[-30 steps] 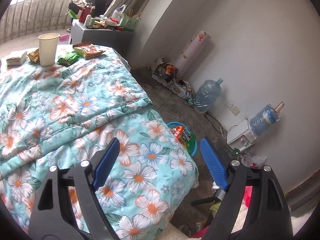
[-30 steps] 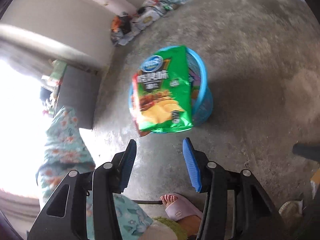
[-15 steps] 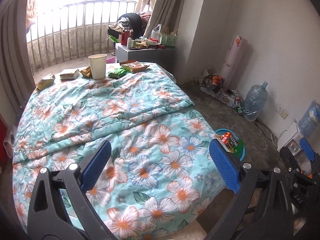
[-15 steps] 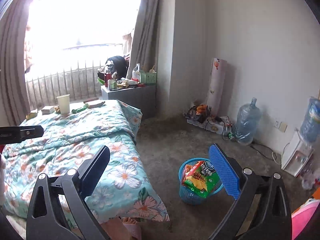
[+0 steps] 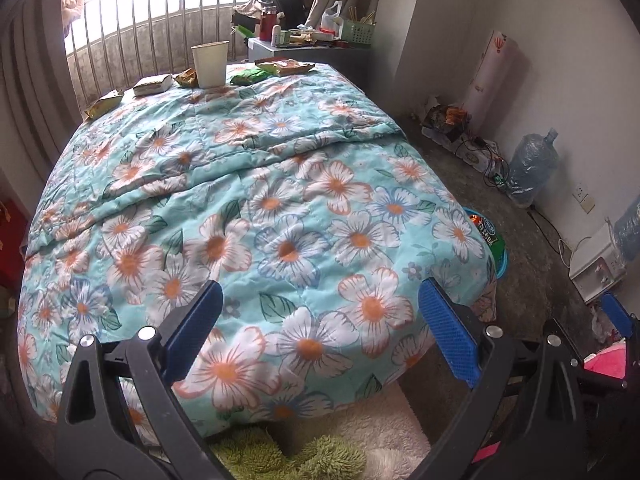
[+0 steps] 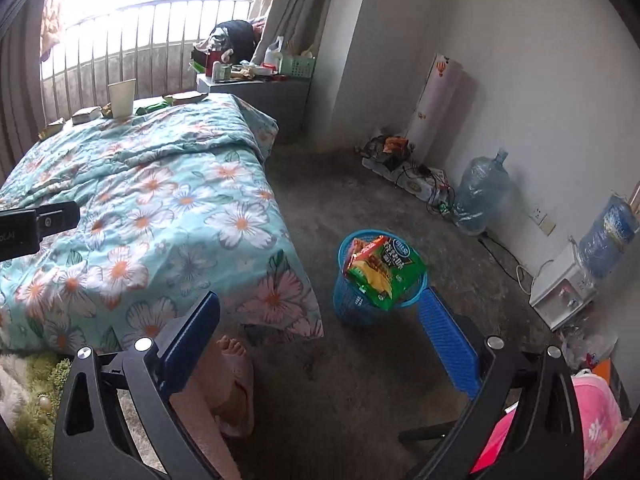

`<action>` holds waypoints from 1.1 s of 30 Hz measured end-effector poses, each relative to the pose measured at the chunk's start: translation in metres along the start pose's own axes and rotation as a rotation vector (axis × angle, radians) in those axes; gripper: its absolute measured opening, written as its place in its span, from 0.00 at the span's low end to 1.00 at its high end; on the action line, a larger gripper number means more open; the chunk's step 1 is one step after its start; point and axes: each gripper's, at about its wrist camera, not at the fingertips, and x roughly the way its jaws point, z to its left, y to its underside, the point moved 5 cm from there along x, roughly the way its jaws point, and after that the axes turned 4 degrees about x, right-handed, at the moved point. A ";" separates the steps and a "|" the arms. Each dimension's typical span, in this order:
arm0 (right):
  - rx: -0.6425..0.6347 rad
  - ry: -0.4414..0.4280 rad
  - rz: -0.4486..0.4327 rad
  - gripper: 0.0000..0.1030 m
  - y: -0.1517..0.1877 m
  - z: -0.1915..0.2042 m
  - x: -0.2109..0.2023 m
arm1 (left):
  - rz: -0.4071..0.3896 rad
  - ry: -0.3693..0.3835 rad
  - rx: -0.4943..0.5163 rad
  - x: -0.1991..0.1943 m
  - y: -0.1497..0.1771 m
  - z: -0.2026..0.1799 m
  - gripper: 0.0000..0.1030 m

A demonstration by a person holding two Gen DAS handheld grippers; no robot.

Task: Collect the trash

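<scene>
My left gripper (image 5: 320,328): spread wide, empty, over the bed's (image 5: 248,208) near end.
My right gripper (image 6: 320,332): spread wide, empty, above the floor.
Bin (image 6: 360,304): blue, at 12 o'clock from my right gripper, beside the bed; green chip bag (image 6: 384,272) sits on top.
Trash: cup (image 5: 210,64) and wrappers (image 5: 250,76) at 11 o'clock, on the bed's far end.

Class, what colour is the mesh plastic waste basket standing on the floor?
Blue: the mesh plastic waste basket shows best in the right wrist view.
</scene>
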 end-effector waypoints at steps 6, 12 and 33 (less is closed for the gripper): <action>0.036 -0.001 0.041 0.94 0.009 -0.009 0.009 | 0.040 -0.056 0.016 0.006 0.007 0.001 0.91; 0.024 -0.006 0.044 0.94 0.012 -0.011 0.011 | 0.030 -0.074 0.047 0.002 0.007 -0.006 0.91; 0.045 -0.049 0.050 0.94 0.019 -0.011 0.011 | 0.005 -0.098 0.095 -0.003 0.004 -0.020 0.91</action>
